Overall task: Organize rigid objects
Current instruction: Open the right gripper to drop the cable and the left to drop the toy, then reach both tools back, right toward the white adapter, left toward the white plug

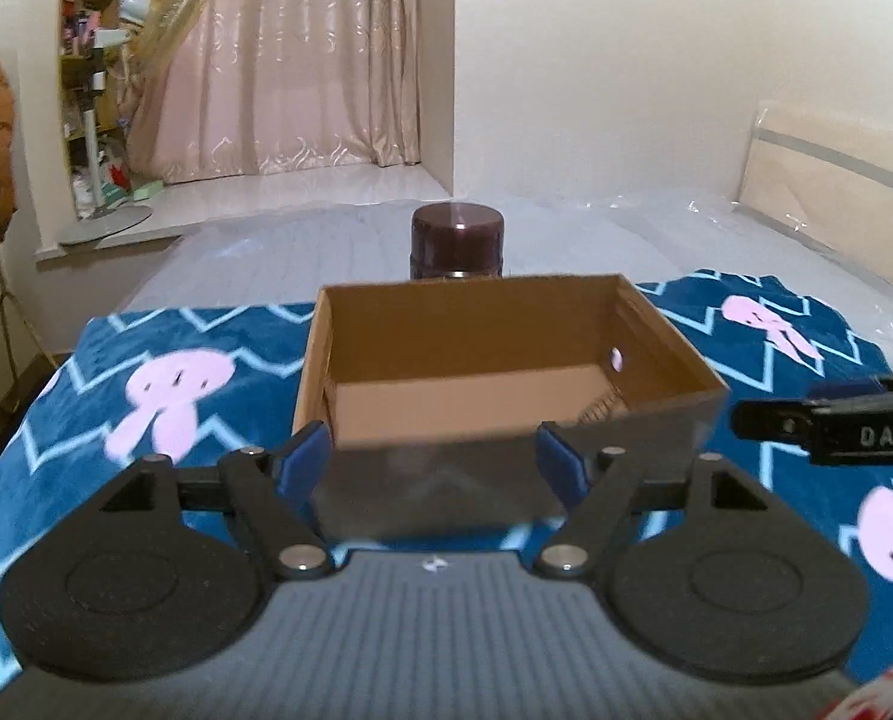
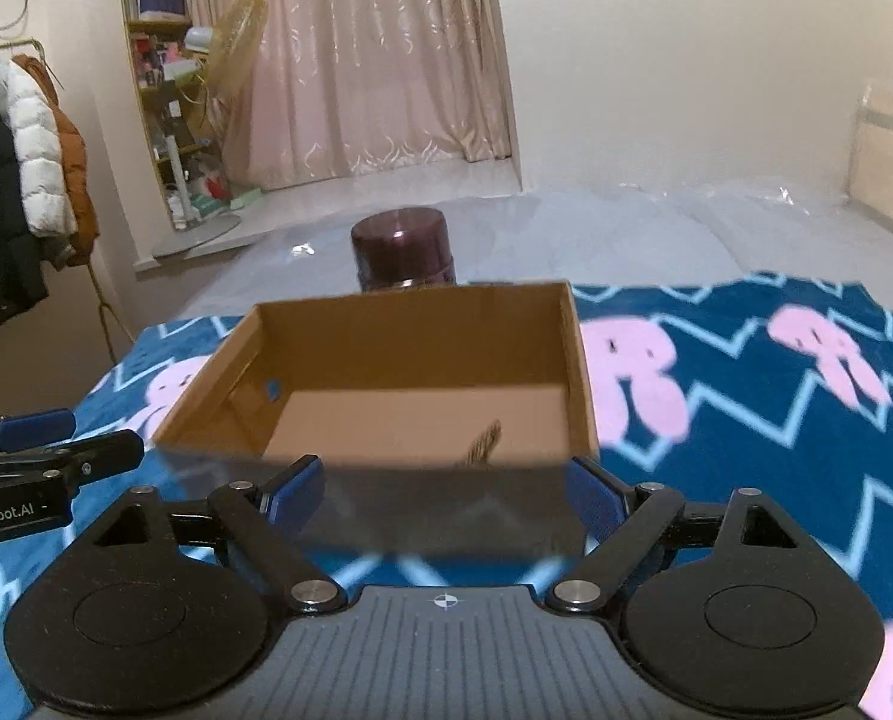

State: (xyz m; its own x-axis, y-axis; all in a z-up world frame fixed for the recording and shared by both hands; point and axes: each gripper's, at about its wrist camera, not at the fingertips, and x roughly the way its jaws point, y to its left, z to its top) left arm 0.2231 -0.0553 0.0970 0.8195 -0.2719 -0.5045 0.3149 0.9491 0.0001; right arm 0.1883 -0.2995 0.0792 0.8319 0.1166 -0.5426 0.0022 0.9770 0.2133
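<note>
Cardboard box (image 1: 494, 360) sits open-topped on the blue rabbit-print blanket (image 1: 146, 372), its near wall just beyond both grippers; the left gripper (image 1: 440, 456) and right gripper (image 2: 443, 489) each hold their blue pads spread, nothing pinched between them; a dark maroon jar (image 1: 457, 240) stands upright right behind the box's far wall, on the plastic-covered mattress (image 1: 626, 234); open blanket lies on either side of the box.
</note>
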